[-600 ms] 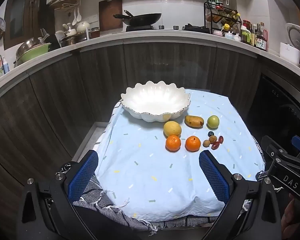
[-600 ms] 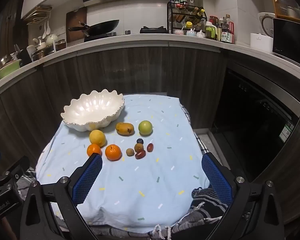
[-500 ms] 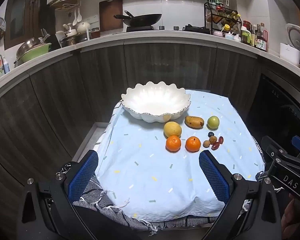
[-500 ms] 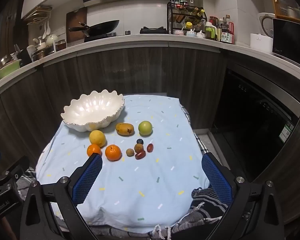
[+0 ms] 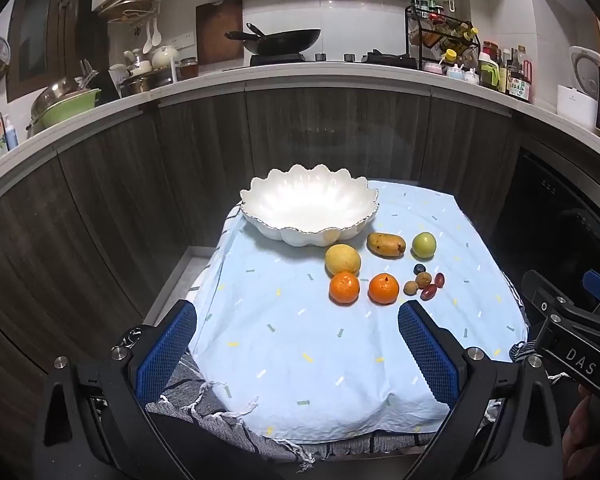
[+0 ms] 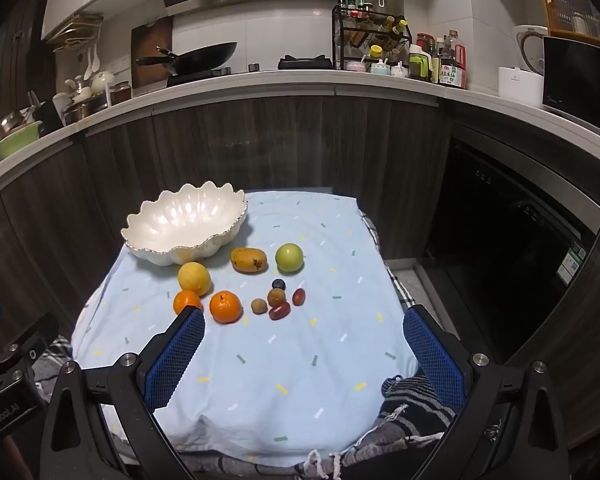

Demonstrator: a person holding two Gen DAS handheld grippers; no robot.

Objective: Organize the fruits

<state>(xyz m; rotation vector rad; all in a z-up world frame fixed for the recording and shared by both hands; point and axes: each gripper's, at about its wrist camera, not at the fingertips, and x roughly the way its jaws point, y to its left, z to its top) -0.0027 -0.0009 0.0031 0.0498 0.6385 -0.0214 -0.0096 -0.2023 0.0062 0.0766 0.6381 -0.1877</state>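
A white scalloped bowl stands empty at the far side of a light blue cloth. In front of it lie a yellow lemon, two oranges, a mango, a green apple and several small dark fruits. My left gripper is open and empty above the near cloth. My right gripper is open and empty, its left finger just in front of one orange.
The cloth covers a small table with a striped grey cloth under it. Dark wood cabinets and a counter with a wok and bottles stand behind. A black oven front is to the right.
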